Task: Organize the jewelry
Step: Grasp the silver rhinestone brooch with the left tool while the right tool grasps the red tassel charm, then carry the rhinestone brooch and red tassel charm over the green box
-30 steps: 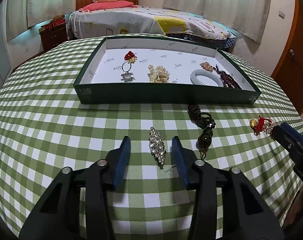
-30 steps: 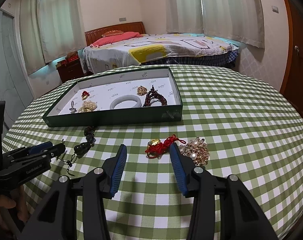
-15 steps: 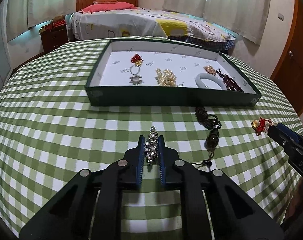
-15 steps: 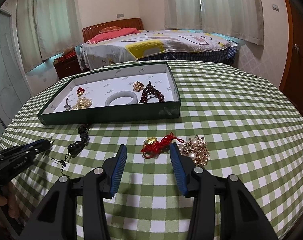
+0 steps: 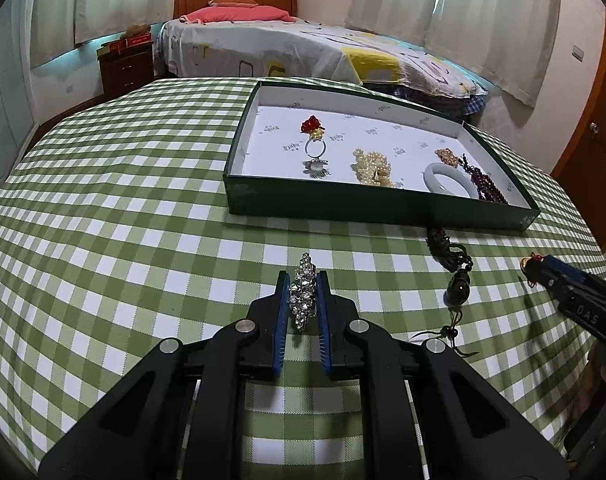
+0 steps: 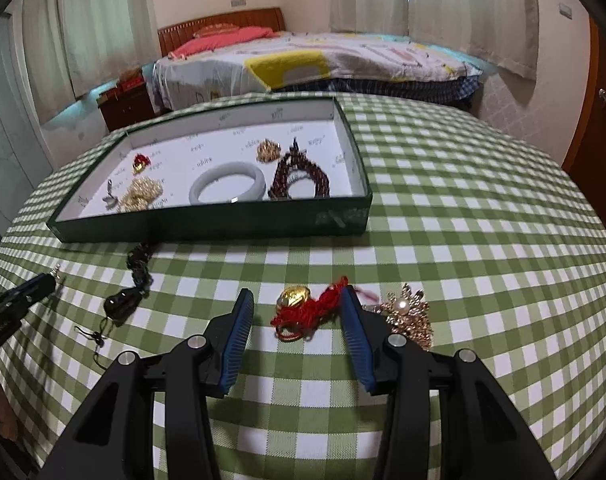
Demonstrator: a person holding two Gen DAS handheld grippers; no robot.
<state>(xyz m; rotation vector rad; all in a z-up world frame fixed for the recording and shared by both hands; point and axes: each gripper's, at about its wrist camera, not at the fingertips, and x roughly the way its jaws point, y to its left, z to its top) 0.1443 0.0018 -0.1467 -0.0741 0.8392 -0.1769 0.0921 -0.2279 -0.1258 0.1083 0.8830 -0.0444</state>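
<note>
Left wrist view: the left claw (image 5: 303, 304) is clamped on one rhinestone brooch (image 5: 304, 294), which stands lengthwise between the two blue pads (image 5: 282, 312) with its tip poking out toward 12 o'clock. Beneath lies the green-checked counter (image 5: 123, 240). At 1 o'clock sits one green tray (image 5: 343, 205) holding six pieces: one red flower charm (image 5: 311, 125), one silver ring (image 5: 315, 148), one small silver piece (image 5: 315, 166) just below it, one pearl cluster (image 5: 372, 167), one gold ornament (image 5: 447, 156), one pale jade bangle (image 5: 449, 179) and one dark red bead string (image 5: 485, 184) touching the bangle. At 2 o'clock, on the cloth just outside the tray wall, lies one dark cord pendant (image 5: 455, 276). The right claw (image 5: 543, 270) enters at 3 o'clock; from here I cannot tell its state

Right wrist view: the right claw (image 6: 297, 318) stands wide apart, its two pads on either side of one red cord charm with a gold bead (image 6: 307, 308), the right pad touching the cord. Just beside it at 3 o'clock lies one pearl-and-gold brooch (image 6: 409, 314). The dark pendant (image 6: 123, 300) lies at 10 o'clock, the tray (image 6: 223, 222) at 11 o'clock, and the left claw's tip (image 6: 43, 282) shows at 9 o'clock
</note>
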